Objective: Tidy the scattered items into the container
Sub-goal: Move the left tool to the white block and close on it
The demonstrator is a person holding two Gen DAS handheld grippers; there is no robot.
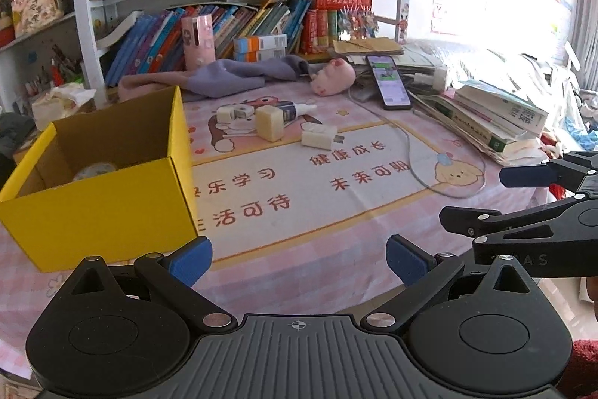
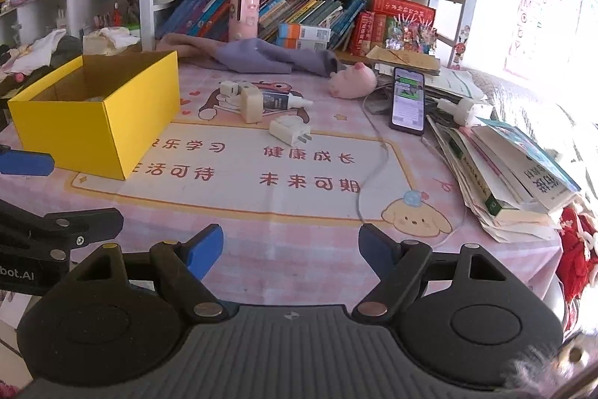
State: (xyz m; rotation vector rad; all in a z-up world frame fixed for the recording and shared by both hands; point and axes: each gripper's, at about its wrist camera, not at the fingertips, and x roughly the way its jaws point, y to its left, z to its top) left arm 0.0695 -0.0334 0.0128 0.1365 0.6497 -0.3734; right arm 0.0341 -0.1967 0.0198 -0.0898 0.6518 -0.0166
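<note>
**Scattered items ahead, box to the left**

Left gripper (image 1: 299, 258) and right gripper (image 2: 290, 249): both released, empty, low over the desk (image 2: 317, 234). Plug adapter (image 2: 289, 131): hard white block, prongs facing right, straight ahead of the right gripper, which looks nearer. Behind: soap-like block (image 2: 251, 104), spray bottle (image 2: 282, 101) lying sideways. Yellow cardboard box (image 2: 101, 107): open-topped, left.

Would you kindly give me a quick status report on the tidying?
Left gripper and right gripper open, empty. Yellow box holds one item; charger plug, spray bottle and small blocks lie loose on the mat. Path clear.
</note>
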